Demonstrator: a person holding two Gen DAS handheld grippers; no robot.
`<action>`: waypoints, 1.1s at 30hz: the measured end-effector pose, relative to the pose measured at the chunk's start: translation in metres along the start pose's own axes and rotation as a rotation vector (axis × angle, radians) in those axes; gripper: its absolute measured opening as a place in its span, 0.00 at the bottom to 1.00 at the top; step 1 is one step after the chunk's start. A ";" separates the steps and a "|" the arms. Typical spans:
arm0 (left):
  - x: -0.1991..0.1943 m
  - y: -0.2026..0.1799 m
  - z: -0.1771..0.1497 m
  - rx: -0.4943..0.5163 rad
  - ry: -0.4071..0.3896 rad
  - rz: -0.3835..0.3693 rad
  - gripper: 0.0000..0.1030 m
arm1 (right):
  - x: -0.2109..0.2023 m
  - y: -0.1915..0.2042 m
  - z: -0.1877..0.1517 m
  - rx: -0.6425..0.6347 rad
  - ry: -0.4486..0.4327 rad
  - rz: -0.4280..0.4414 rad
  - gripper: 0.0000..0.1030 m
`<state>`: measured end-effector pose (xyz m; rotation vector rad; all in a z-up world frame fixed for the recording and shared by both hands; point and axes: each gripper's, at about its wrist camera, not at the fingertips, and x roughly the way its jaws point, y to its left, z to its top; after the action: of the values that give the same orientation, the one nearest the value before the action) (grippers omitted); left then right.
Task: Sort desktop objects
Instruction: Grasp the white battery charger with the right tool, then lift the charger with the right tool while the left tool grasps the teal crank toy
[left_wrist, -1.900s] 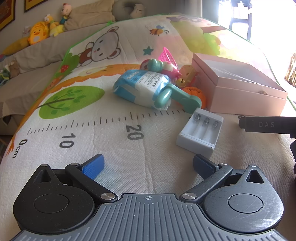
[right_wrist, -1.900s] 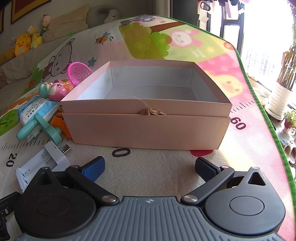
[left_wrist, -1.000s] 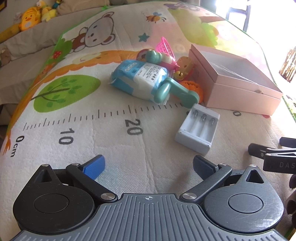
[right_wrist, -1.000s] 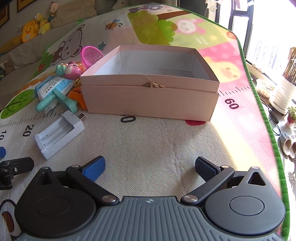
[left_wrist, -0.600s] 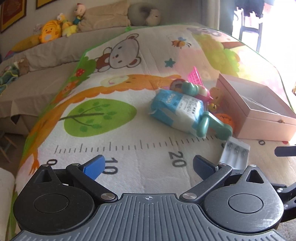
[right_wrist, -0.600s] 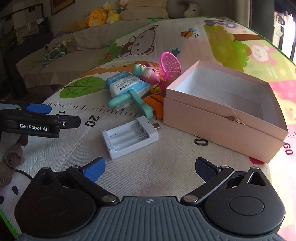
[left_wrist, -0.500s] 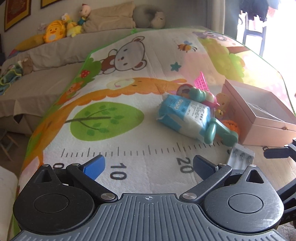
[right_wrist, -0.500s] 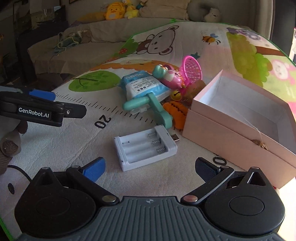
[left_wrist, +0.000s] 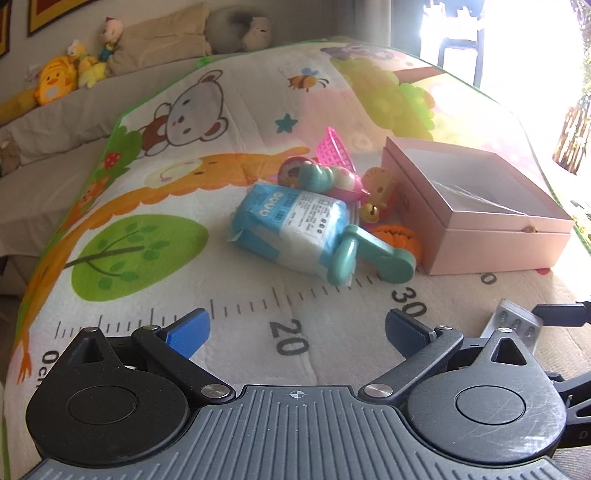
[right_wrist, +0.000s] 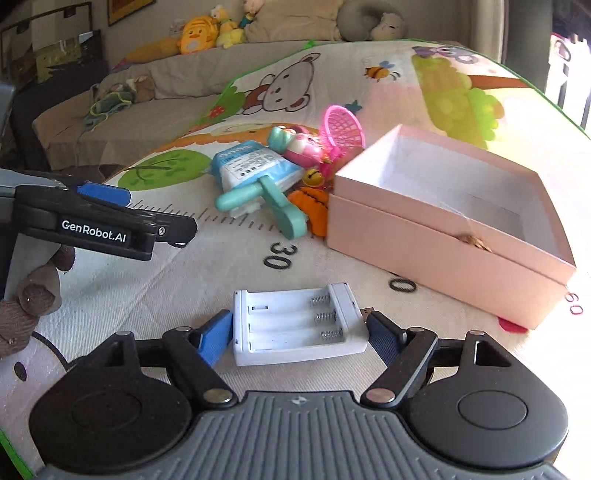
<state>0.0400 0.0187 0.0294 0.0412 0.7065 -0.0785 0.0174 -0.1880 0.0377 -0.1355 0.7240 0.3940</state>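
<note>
A white battery charger (right_wrist: 295, 325) lies on the play mat, and my right gripper (right_wrist: 299, 328) is closing on it. Its blue pad sits against the charger's left end and its dark pad against the right end by the plug. The left wrist view shows a corner of the charger (left_wrist: 517, 325) at the right edge. My left gripper (left_wrist: 297, 325) is open above bare mat with nothing between its fingers. In the right wrist view the left gripper (right_wrist: 147, 218) hangs at the left. An open, empty pink box (right_wrist: 443, 236) stands to the right.
Toys are piled left of the pink box (left_wrist: 498, 243): a blue tissue pack (left_wrist: 291, 225), a teal toy (left_wrist: 373, 254), a pink net (left_wrist: 336, 151) and an orange toy (left_wrist: 399, 236). Behind the mat, a sofa holds plush toys (right_wrist: 195, 37). A brown plush (right_wrist: 33, 295) lies at the left.
My right gripper has come up to the battery charger and its jaws have narrowed around it. The left gripper's view has swung right, bringing the toy pile nearer the centre.
</note>
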 end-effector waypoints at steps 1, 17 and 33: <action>0.003 -0.004 0.000 0.005 0.004 -0.004 1.00 | -0.005 -0.005 -0.004 0.022 -0.008 -0.019 0.77; 0.039 -0.033 0.015 0.135 -0.055 0.089 0.23 | -0.015 -0.037 -0.025 0.241 -0.101 -0.136 1.00; -0.032 0.017 -0.034 0.151 0.009 0.017 0.37 | -0.013 -0.034 -0.025 0.219 -0.082 -0.125 1.00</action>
<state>-0.0044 0.0400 0.0246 0.1923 0.7082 -0.1158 0.0063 -0.2291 0.0274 0.0419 0.6691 0.1980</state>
